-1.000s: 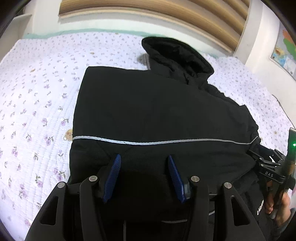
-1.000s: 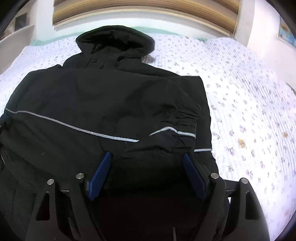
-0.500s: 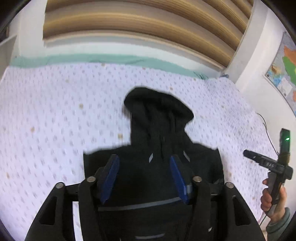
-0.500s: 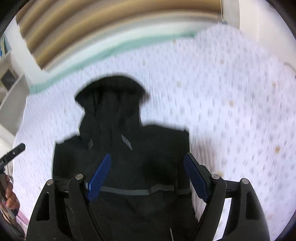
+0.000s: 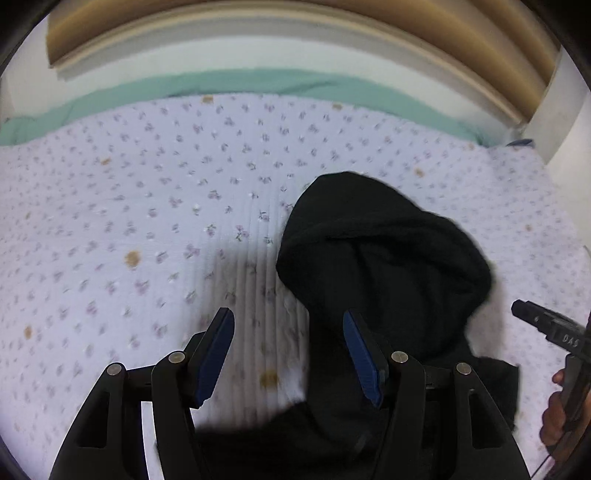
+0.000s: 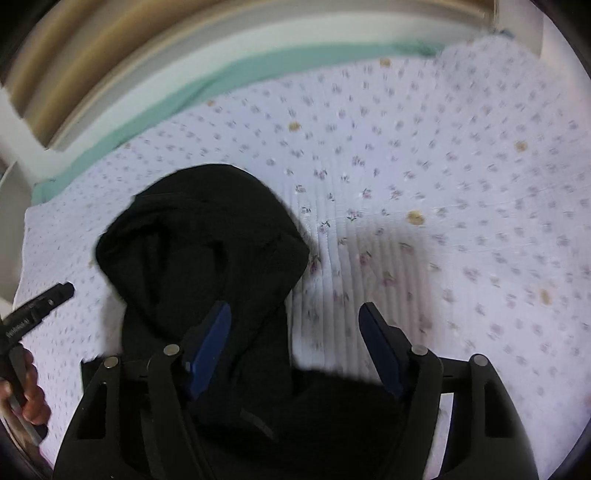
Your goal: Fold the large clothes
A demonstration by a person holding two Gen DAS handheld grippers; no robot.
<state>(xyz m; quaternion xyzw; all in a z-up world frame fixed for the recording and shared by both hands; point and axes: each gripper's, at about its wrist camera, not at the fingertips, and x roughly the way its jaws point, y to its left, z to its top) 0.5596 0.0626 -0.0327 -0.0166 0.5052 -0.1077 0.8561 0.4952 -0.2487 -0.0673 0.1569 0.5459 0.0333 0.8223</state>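
The black hooded jacket lies on the bed, and only its hood (image 5: 388,258) and collar show clearly; the body runs out of view under the grippers. My left gripper (image 5: 290,350) hovers open over the hood's left edge, with only bedspread and hood edge between its blue pads. The same hood (image 6: 199,243) shows in the right wrist view. My right gripper (image 6: 295,347) hovers at the hood's right side, its jaws closing with nothing gripped between them. A hand (image 5: 554,417) at the right edge carries the right gripper.
A white bedspread with small purple flowers (image 5: 147,206) covers the bed. A green sheet edge (image 5: 258,81) and a wooden headboard (image 5: 258,22) lie beyond it. The hand (image 6: 31,398) with the left gripper shows at the left edge.
Both grippers have swept forward from the jacket's folded body to its hood. The grey-striped body has dropped out of view. The right jaws stand slightly narrower.
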